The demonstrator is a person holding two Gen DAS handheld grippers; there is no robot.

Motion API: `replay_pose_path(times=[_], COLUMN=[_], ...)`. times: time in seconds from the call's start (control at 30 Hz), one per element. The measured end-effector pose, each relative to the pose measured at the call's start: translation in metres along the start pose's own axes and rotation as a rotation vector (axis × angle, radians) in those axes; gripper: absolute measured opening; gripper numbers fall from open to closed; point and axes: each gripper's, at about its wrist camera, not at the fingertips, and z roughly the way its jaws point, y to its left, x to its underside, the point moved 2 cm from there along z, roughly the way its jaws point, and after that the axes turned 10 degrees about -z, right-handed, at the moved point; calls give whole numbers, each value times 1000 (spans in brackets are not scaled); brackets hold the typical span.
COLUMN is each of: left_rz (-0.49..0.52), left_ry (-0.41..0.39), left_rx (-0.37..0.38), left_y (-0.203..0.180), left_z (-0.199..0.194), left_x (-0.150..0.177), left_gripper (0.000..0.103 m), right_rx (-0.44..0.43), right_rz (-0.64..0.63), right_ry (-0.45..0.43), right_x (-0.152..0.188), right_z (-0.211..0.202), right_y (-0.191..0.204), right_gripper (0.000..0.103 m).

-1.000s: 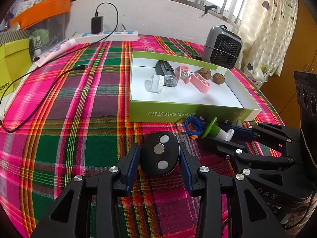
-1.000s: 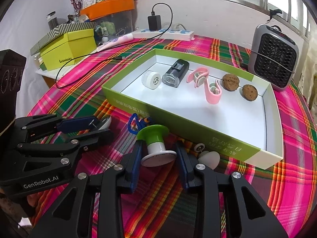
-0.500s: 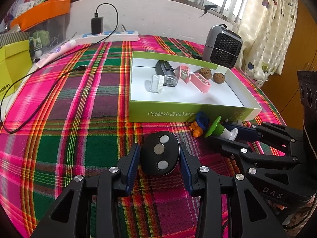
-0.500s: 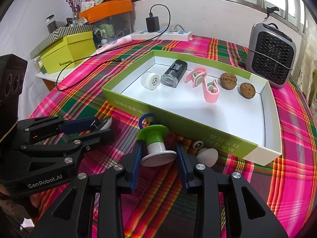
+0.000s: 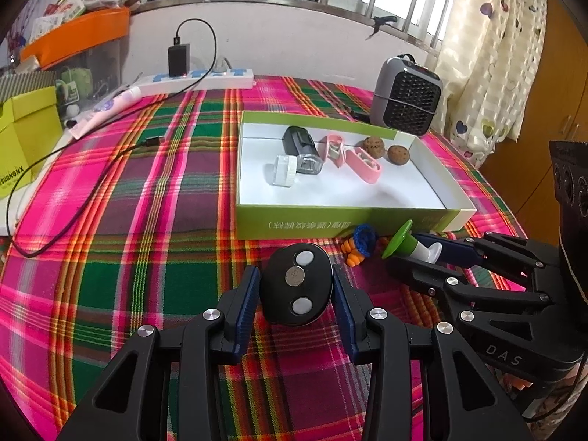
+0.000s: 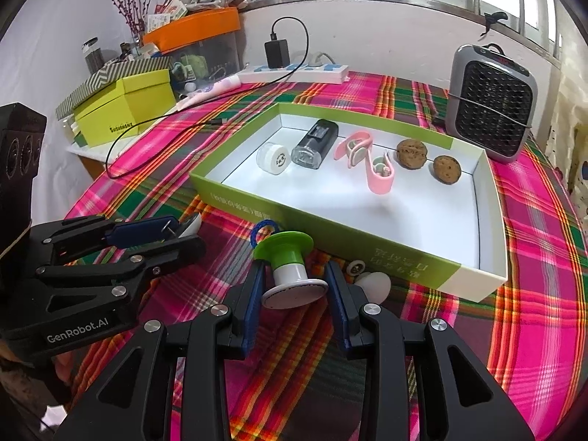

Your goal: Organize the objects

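Both grippers pinch: left gripper (image 5: pixel 296 290) clamps the black oval (image 5: pixel 297 284), long axis pointing away toward the box (image 5: pixel 341 222); right gripper (image 6: pixel 294 286) clamps the green-capped stopper (image 6: pixel 290 268), cap tilted toward the box.

Pink-green plaid tablecloth (image 5: pixel 147 220), green-walled white box (image 5: pixel 330 222), 2 pink clips (image 6: pixel 380 178)
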Motion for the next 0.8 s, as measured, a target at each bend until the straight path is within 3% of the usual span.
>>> replay_pose_path(times=[0.8], left_rz=[23], left_ry=[-47], left_rx=[8], left_y=[-10], left_z=[1], left_x=[-39], left_gripper=[37], right_rx=[26], right_rz=[9], right_ry=[-49], right_x=[-34], right_z=[-4], right_y=[-16], right_gripper=[35])
